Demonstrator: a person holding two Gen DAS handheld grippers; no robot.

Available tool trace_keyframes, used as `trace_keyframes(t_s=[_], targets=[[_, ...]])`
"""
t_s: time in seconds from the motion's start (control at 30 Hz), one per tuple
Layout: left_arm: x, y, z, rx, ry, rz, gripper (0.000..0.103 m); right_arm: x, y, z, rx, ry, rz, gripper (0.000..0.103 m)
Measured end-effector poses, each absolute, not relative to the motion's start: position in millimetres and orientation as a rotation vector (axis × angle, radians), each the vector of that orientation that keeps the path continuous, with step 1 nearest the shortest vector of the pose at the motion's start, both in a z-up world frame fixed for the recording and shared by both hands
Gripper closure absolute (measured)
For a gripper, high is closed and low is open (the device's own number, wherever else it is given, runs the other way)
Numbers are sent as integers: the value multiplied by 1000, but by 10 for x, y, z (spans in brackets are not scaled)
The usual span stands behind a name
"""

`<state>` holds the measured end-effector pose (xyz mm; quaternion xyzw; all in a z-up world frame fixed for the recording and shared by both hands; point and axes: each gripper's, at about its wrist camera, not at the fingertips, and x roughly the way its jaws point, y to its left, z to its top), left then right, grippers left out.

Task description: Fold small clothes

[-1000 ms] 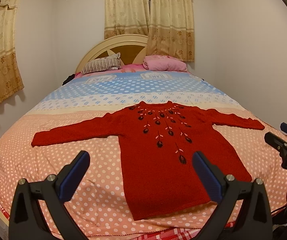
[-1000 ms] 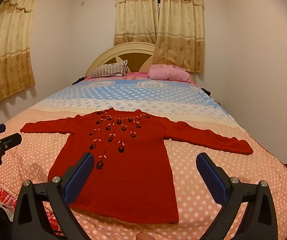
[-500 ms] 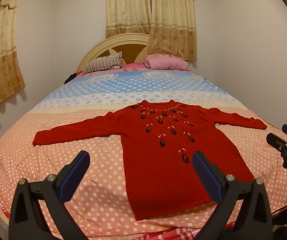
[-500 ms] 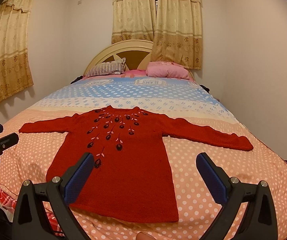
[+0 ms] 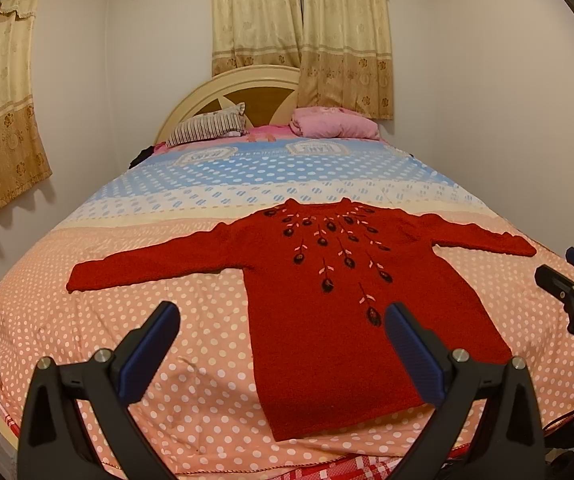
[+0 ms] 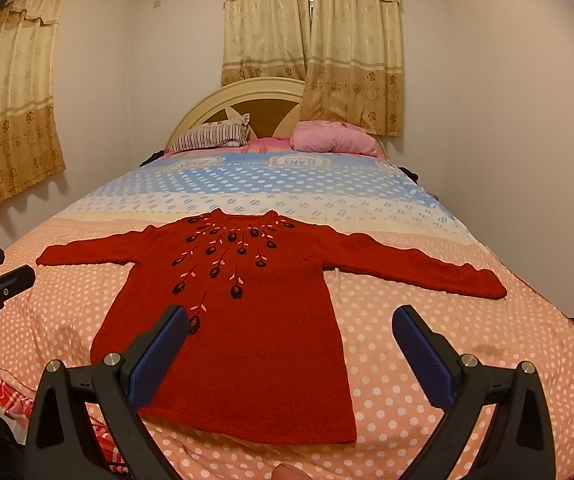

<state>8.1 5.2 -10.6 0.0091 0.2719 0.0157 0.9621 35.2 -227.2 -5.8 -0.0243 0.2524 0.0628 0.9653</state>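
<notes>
1. The sweater (image 5: 339, 320) lay flat and face up near the foot of the bed (image 5: 87, 320), both sleeves spread out to the sides, hem toward the cameras, collar toward the headboard (image 6: 247, 92).
2. Change over the last second: small. In the left wrist view the sweater sat slightly higher than before and the headboard slid the same way, so the camera tilted or pulled back a little. The sweater itself did not move; same outline, no new creases.
3. My read: still pre-grasp, no fold started.
4. Left gripper (image 5: 283, 344): fingers wide apart, holding nothing, hovering over the foot edge with the hem at about 1 o'clock.
5. Right gripper (image 6: 291, 344): fingers wide apart, empty, with the sweater's body at about 11 o'clock and the right sleeve (image 6: 427, 268) at about 1 o'clock.
6. Each gripper showed at the edge of the other's view, so they sat side by side, well apart.
7. Likely next: pick up a sleeve cuff or hem corner; left sleeve (image 5: 147, 264) lay at 10 o'clock from the left gripper.
8. Containers: none in view. No basket, box or drawer.
9. Outward: striped pillow (image 5: 211, 128) and pink pillow (image 5: 335, 126) at 12 o'clock by the headboard, curtains (image 5: 303, 20) behind.
</notes>
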Motion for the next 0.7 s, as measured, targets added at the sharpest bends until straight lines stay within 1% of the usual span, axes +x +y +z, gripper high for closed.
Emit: trace_keyframes(t_s=[0.7], targets=[[86, 49, -131, 20, 556, 34, 0, 372, -2279, -93, -45, 528, 127, 1]])
